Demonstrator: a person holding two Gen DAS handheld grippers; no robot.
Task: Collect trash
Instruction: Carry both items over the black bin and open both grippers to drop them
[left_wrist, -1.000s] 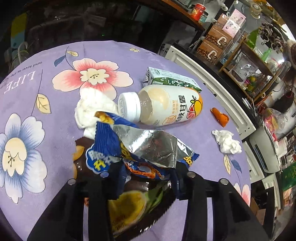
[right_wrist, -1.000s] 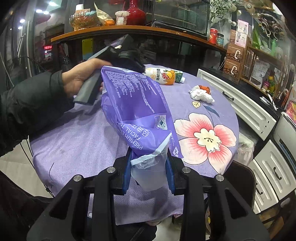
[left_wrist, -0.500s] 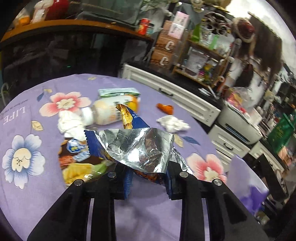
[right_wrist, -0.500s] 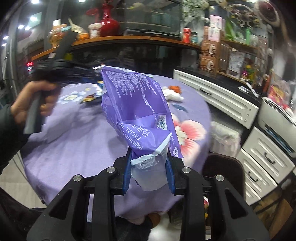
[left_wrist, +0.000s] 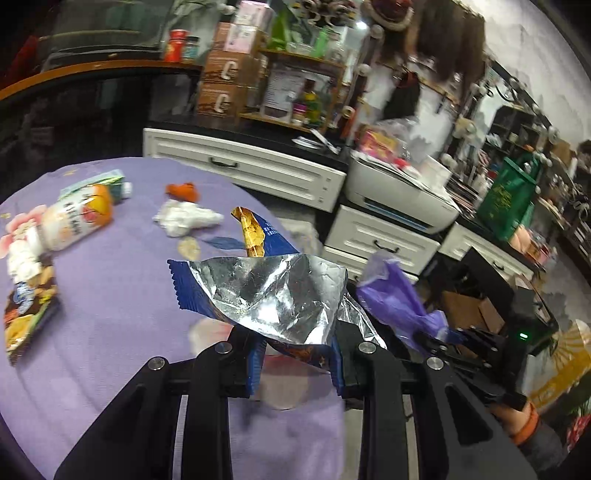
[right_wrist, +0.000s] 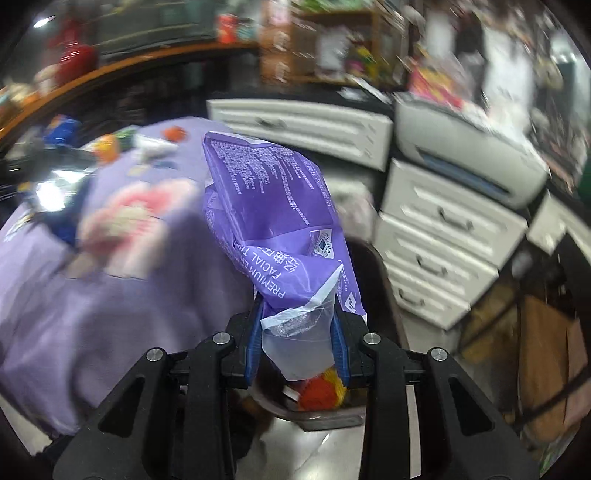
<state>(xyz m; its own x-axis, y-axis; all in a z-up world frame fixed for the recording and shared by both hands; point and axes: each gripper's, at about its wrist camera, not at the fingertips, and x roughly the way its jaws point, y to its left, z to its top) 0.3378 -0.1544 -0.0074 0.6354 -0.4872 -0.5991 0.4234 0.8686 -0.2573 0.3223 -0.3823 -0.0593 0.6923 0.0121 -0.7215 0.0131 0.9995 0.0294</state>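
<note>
Left gripper (left_wrist: 297, 363) clamps foil wrapper (left_wrist: 269, 295); right gripper (right_wrist: 297, 356) clamps purple bag (right_wrist: 273, 221); bin (right_wrist: 317, 402) only in right view.

2 wrappers (left_wrist: 266, 291), 1 bottle (left_wrist: 74, 221), 2 tissues (left_wrist: 184, 218).

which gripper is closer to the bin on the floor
Right. The right gripper hangs over the bin with the purple pack. The left gripper, holding the foil wrapper, is over the table edge.

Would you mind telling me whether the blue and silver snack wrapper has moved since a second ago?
Yes. The snack wrapper, then lying by the drink bottle, is now pinched in the left gripper, lifted off the table and carried toward its edge, away from the bottle.
</note>
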